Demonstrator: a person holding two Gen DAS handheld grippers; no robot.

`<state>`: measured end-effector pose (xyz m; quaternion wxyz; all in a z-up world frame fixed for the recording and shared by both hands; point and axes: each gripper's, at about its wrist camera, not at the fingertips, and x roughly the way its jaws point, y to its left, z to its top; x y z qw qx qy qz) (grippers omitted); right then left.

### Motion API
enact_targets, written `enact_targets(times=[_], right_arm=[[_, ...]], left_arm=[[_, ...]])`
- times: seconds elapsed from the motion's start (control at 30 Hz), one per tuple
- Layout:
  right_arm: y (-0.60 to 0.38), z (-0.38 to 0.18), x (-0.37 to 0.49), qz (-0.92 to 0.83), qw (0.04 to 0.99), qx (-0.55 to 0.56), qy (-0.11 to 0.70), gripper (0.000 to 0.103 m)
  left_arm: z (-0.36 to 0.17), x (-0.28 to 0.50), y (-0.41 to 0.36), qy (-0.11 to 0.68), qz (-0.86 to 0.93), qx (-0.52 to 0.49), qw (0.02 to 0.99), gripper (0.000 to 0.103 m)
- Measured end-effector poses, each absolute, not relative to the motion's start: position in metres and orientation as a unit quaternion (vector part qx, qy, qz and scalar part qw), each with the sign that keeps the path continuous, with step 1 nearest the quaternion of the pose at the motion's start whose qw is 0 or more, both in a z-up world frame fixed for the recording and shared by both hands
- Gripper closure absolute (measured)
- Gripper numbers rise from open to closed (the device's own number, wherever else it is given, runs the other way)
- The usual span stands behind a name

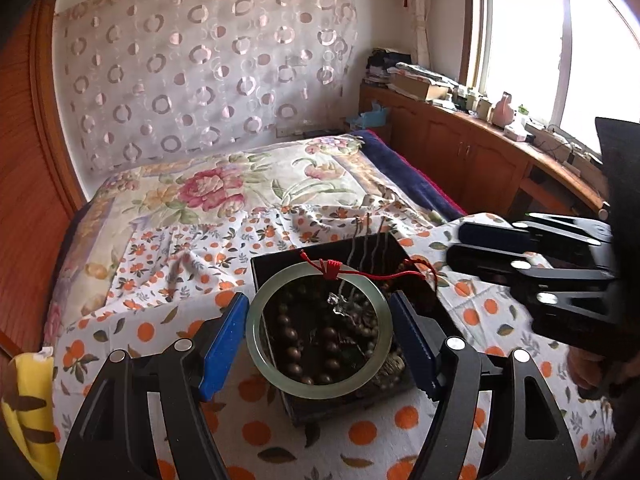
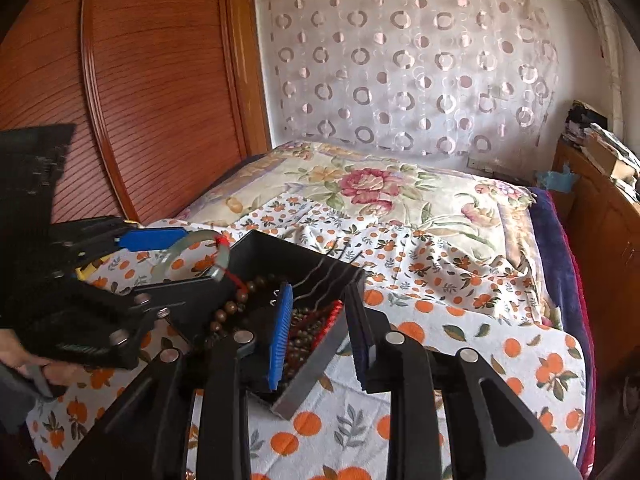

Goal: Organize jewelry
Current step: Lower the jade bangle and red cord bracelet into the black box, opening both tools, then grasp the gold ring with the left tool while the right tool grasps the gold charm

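Left gripper point(image 1: 320, 336): we pinch the jade bangle point(image 1: 316, 390) across its width
Right gripper point(image 2: 316, 328): spread, seemingly empty, box wall point(image 2: 316, 368) between its fingers
Risk: we may drop the smooth bangle

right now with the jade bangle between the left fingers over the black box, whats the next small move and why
Probably lower the left gripper a little and let go. It holds the jade bangle just above the open black box, where the wooden beads already lie, and the right gripper, jaws apart at the box's edge, holds nothing.
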<state>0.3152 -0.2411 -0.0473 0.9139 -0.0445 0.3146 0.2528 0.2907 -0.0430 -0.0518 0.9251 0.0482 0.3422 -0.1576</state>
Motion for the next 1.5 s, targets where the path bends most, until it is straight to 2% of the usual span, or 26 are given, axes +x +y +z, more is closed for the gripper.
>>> enact_targets(times=[0.57, 0.67, 0.8, 0.97, 1.03, 1.1, 1.5], right_arm=[[-0.268, -0.063, 0.271, 0.24, 0.912, -0.037, 0.33, 0.073], [-0.265, -0.065, 0.263, 0.243, 0.911, -0.039, 0.332, 0.073], [-0.26, -0.07, 0.255, 0.247, 0.906, -0.044, 0.34, 0.073], [-0.25, -0.079, 0.236, 0.264, 0.897, -0.049, 0.352, 0.073], [-0.245, -0.084, 0.231, 0.271, 0.892, -0.054, 0.359, 0.064], [-0.237, -0.09, 0.224, 0.276, 0.888, -0.064, 0.363, 0.061], [-0.197, -0.118, 0.198, 0.321, 0.85, -0.123, 0.4, 0.061]], left_arm=[[-0.065, 0.311, -0.053, 0.366, -0.158, 0.044, 0.916, 0.034], [-0.063, 0.305, -0.052, 0.36, -0.161, 0.046, 0.918, 0.025], [-0.06, 0.297, -0.051, 0.356, -0.158, 0.05, 0.92, 0.024], [-0.055, 0.268, -0.038, 0.353, -0.162, 0.042, 0.921, 0.024], [-0.058, 0.253, -0.034, 0.353, -0.164, 0.045, 0.92, 0.024], [-0.063, 0.239, -0.029, 0.359, -0.162, 0.048, 0.918, 0.024], [-0.105, 0.181, 0.002, 0.411, -0.144, 0.031, 0.899, 0.024]])
